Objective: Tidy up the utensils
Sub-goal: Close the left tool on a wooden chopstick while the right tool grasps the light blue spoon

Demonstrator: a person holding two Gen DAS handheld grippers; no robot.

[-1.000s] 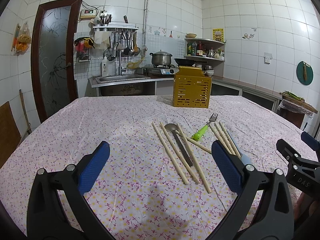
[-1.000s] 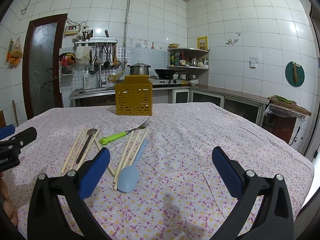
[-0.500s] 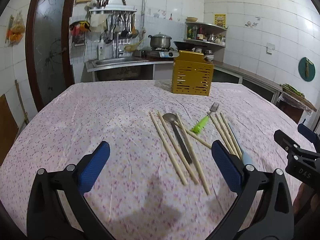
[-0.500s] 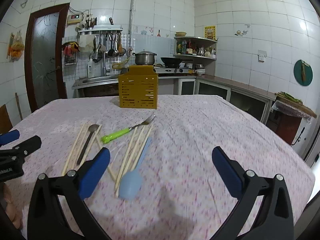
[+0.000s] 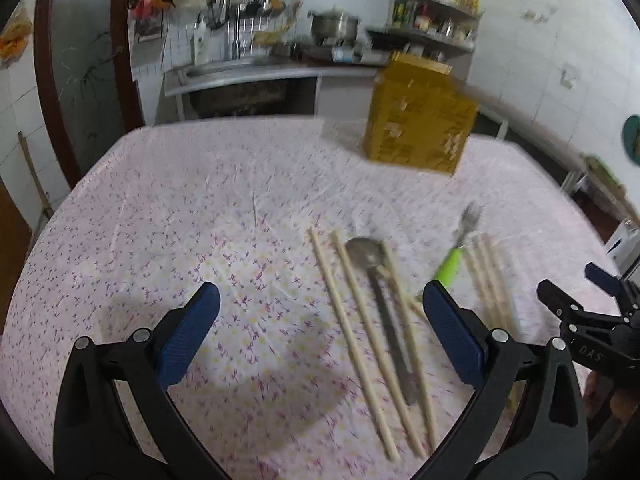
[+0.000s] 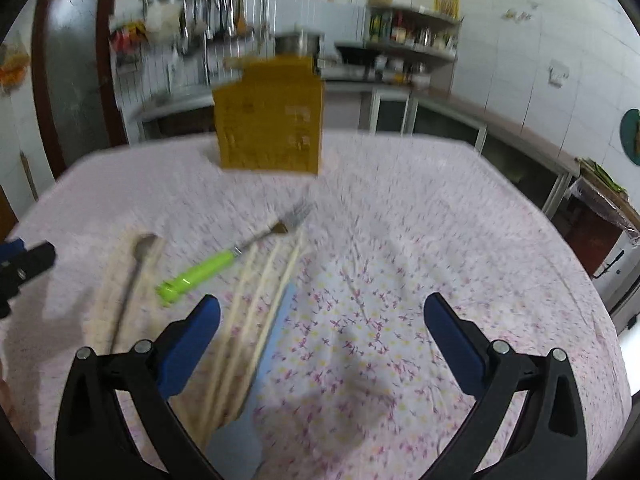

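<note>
Barely getting started on the sorting, judging by the layout: finding nothing visibly poking out of the yellow slotted holder (image 5: 420, 120) at the far side of the worktop (image 5: 180, 200), though blur is smearing its top edge, and seeing every utensil lying loose on the flowered cloth, well apart from that holder. Leaving, by that reading, the whole job of lifting each piece and standing it in the holder.

Hovering the left gripper (image 5: 322, 300) above the near part of the worktop, just left of the utensils, keeping the fingers spread wide and clasping nothing. Hovering the right gripper (image 6: 323, 308) above the near right part, with the right-hand bundle passing under its left finger, likewise spreading wide and carrying nothing.

Counting what is waiting:
- one holder, standing upright at the far side
- one metal spoon (image 5: 366, 252), lying bowl-far among the left chopsticks (image 5: 348, 320)
- one fork (image 6: 256, 240) with a bright green handle, lying slantwise between the two bundles, tines pointing far right
- one pale blue spatula (image 6: 280, 320), lying just beside the right chopsticks (image 6: 264, 288) and touching or nearly touching them
- making out three long sticks plus one shorter-looking one crossing under the spoon in the left bundle, and about three in the right bundle, so roughly seven in all; not trusting the exact number, with motion blur smearing both views
</note>
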